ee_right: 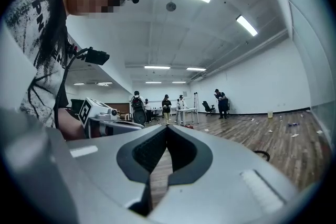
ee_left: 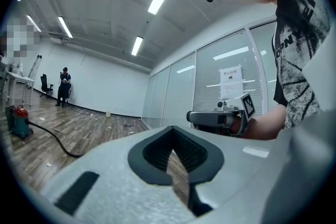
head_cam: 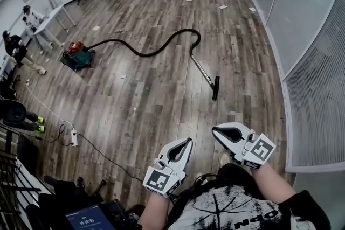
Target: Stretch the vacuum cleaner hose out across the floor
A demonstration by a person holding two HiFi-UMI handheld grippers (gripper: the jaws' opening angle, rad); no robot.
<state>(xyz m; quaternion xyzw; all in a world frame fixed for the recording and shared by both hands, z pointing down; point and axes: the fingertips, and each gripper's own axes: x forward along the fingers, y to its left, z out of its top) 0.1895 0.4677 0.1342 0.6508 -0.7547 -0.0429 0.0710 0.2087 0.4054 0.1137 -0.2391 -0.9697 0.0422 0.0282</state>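
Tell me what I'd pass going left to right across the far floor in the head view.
vacuum cleaner body → black hose, lying in a loose curve → metal wand → floor nozzle → glass wall with blinds at the right edge.

Black vacuum cleaner hose [head_cam: 156, 48] lying curved on wood floor [head_cam: 161, 110], joined to red-and-teal canister [head_cam: 77, 54].

Bare floor [head_cam: 161, 116] lies open in the middle, up to the wand [head_cam: 202, 68] and the hose [head_cam: 156, 51] curving across it. A glass wall [head_cam: 302, 19] closes the right side. At left, a cable [head_cam: 102, 154], a power strip [head_cam: 74, 139] and the vacuum [head_cam: 75, 55] stand in the way. Paper scraps [head_cam: 222, 7] dot the far floor.
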